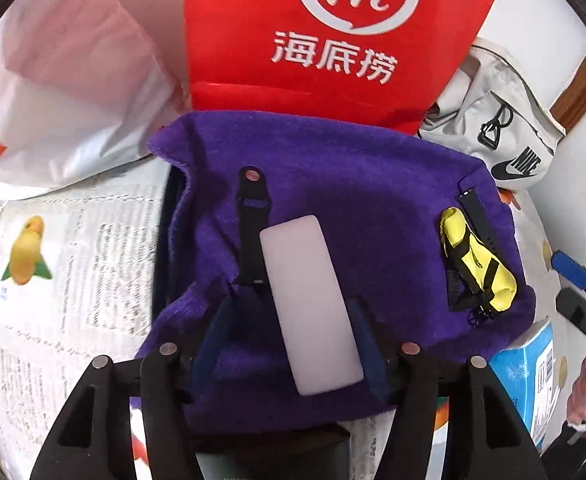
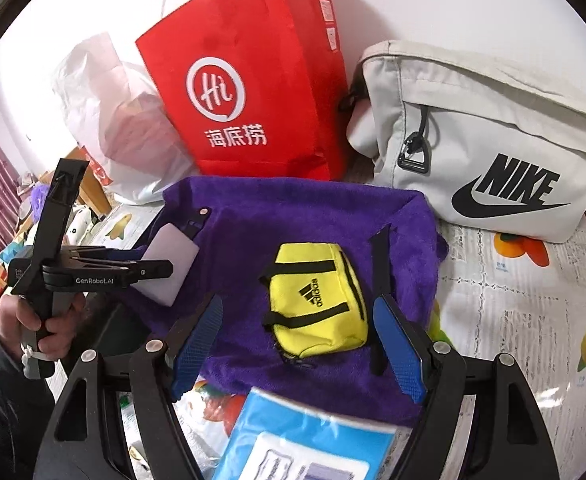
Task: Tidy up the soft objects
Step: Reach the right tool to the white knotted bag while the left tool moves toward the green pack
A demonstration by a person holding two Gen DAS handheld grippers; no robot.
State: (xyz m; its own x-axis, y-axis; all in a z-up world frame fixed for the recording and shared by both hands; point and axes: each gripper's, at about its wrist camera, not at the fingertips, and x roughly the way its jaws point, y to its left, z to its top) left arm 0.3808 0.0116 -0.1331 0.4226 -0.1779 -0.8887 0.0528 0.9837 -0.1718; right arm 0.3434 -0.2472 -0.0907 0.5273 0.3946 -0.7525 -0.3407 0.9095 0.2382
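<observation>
A purple fuzzy bag (image 1: 353, 200) (image 2: 301, 224) lies on the table with black straps. On it lies a pale lilac sponge block (image 1: 309, 300) (image 2: 171, 264) and a small yellow Adidas pouch (image 1: 477, 264) (image 2: 317, 300). My left gripper (image 1: 289, 320) is open, its blue fingers on either side of the block without touching it. My right gripper (image 2: 297, 344) is open, its jaws standing wide around the yellow pouch, just in front of it.
A red Haidilao paper bag (image 2: 245, 80) (image 1: 333, 40), a white plastic bag (image 2: 125, 120) (image 1: 53, 80) and a white Nike bag (image 2: 485, 136) (image 1: 501, 136) stand behind. A blue tissue pack (image 2: 305, 440) (image 1: 533, 380) lies in front. The printed tablecloth (image 2: 525, 304) shows at right.
</observation>
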